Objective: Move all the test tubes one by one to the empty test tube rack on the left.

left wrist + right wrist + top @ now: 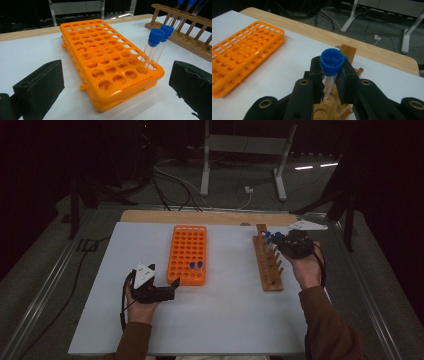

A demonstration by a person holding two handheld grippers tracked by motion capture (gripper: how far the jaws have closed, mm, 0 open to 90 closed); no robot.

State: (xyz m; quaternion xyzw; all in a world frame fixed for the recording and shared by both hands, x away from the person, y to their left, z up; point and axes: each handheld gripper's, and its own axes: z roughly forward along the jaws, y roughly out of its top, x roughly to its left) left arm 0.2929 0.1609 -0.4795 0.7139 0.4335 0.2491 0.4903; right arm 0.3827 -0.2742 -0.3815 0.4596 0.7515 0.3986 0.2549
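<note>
Gripping a blue-capped tube (332, 65) just under its cap, the right tool (296, 243) is held over the wooden rack (268, 265) near the surface's right edge; extraction is judged underway. A straight lift, then transfer to the orange rack (188, 254), is called for. Left tool (156, 289) is kept open, empty.

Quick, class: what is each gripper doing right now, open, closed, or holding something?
Left gripper: open, holding nothing, facing the orange rack.
Right gripper: closed on a blue-capped tube above the wooden rack.
</note>
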